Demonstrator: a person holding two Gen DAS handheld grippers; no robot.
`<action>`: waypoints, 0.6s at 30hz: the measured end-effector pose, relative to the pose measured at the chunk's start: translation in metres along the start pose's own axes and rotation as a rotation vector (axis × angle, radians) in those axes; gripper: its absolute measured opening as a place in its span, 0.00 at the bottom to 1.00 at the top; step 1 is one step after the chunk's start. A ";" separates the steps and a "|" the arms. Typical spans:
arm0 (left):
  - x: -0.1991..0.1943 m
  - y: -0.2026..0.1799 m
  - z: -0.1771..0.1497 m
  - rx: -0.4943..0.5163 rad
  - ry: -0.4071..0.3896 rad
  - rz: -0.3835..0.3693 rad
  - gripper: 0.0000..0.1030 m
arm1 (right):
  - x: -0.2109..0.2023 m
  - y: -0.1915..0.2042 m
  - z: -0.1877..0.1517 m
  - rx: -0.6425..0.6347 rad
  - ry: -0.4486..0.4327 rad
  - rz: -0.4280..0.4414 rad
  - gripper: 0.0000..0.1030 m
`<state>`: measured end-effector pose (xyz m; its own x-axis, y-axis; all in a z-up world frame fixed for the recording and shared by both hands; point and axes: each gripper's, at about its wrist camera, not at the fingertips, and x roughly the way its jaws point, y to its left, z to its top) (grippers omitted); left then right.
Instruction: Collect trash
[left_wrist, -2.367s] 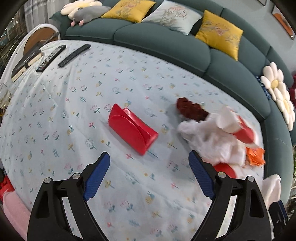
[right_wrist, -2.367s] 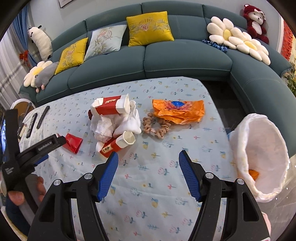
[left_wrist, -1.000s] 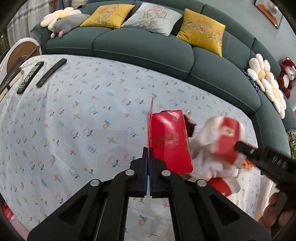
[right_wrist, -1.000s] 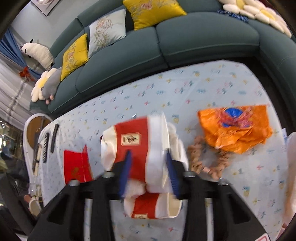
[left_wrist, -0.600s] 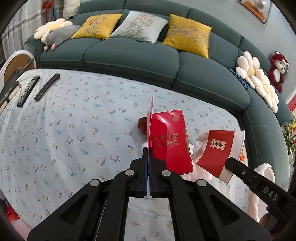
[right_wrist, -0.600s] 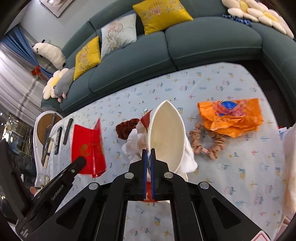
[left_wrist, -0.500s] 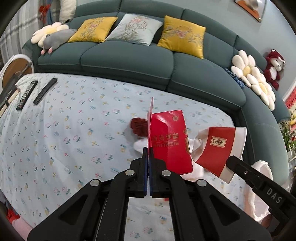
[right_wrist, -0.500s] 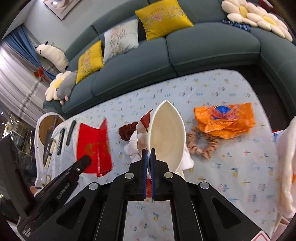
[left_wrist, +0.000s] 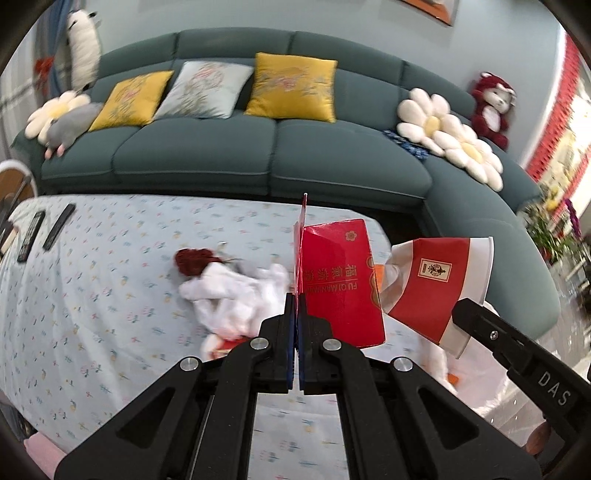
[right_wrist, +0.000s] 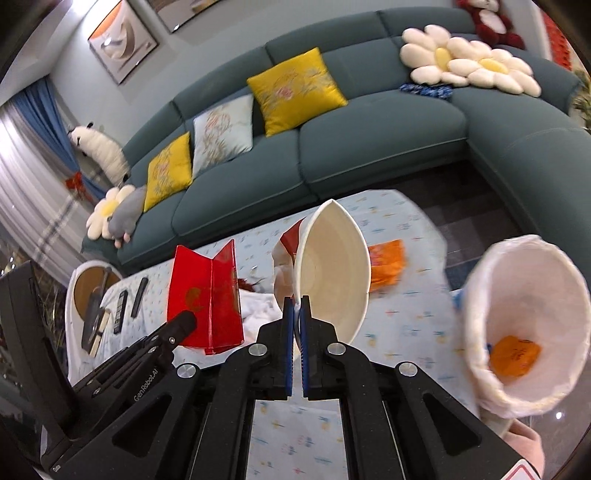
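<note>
At centre-left of the right wrist view, left gripper (right_wrist: 186, 321) clamped on the folded red paper envelope (right_wrist: 205, 299); at centre, right gripper (right_wrist: 294, 314) pinching the squashed red-and-white paper cup (right_wrist: 332, 273). At right, white-lined trash bag (right_wrist: 528, 321): best released only once above its mouth, one piece after another.

Glossy red card packet (left_wrist: 340, 280), smooth paper cup (right_wrist: 332, 273), printed cloth table cover (left_wrist: 110, 295), matt fabric sofa (left_wrist: 229, 155).

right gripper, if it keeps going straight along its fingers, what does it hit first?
Beyond the paper cup pinched in the right gripper, probably the tablecloth near the white tissue pile. The white trash bag sits off to its right, not in line. Depth is unclear.
</note>
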<state>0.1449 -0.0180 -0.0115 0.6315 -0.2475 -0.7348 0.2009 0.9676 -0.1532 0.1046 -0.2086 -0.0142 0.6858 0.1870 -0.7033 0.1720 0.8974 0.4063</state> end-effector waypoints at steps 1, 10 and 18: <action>-0.003 -0.011 -0.002 0.016 -0.003 -0.009 0.01 | -0.009 -0.010 0.000 0.013 -0.013 -0.006 0.03; -0.013 -0.089 -0.020 0.138 -0.004 -0.077 0.01 | -0.057 -0.080 -0.004 0.093 -0.075 -0.070 0.03; -0.009 -0.145 -0.034 0.221 0.023 -0.137 0.01 | -0.083 -0.135 -0.016 0.129 -0.105 -0.155 0.03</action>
<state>0.0848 -0.1539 -0.0048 0.5709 -0.3716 -0.7321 0.4439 0.8898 -0.1056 0.0127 -0.3386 -0.0198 0.7131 0.0018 -0.7011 0.3655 0.8524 0.3740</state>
